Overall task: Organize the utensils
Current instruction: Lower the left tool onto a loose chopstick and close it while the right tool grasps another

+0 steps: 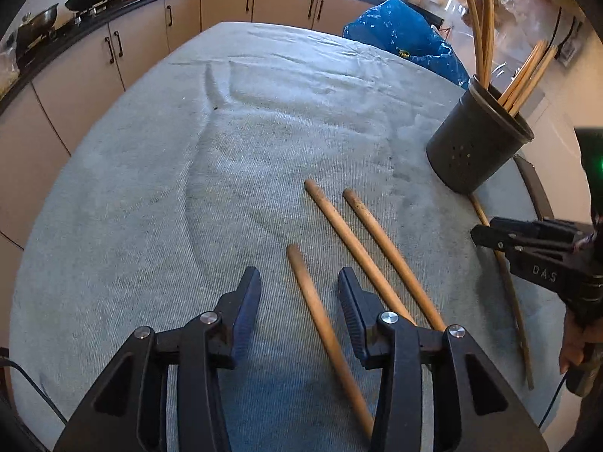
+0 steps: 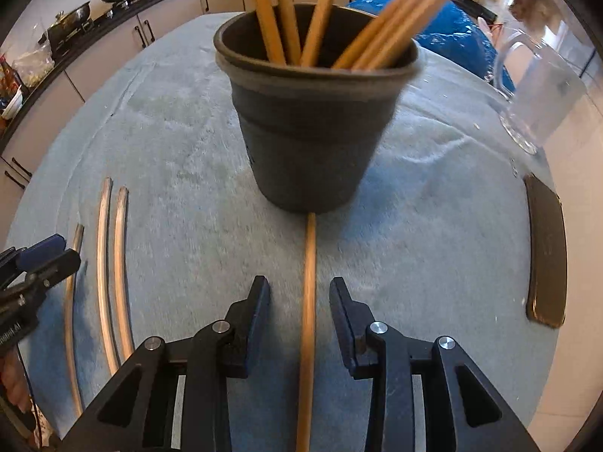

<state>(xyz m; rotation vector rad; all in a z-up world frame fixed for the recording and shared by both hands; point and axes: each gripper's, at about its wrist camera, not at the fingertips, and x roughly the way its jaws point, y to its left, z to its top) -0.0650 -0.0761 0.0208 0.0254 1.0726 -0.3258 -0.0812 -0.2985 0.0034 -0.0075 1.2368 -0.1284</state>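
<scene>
Four wooden chopsticks [image 1: 331, 226] lie loose on the cloth-covered bench [image 1: 150, 188], three side by side and one [image 2: 309, 301] apart, beside one dark holder [image 2: 312, 128] of several more sticks, one glass mug [image 2: 542, 86] and two tools [image 1: 299, 293].

I'm seeing open cloth [image 1: 188, 173] stretching left and ahead. The dark holder [image 2: 309, 128] is blocking my right gripper [image 2: 299, 301], and a glass mug [image 2: 542, 86] is crowding the right.

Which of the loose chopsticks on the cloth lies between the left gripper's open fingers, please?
The leftmost chopstick of the three; the other two lie to its right, outside the left gripper.
</scene>
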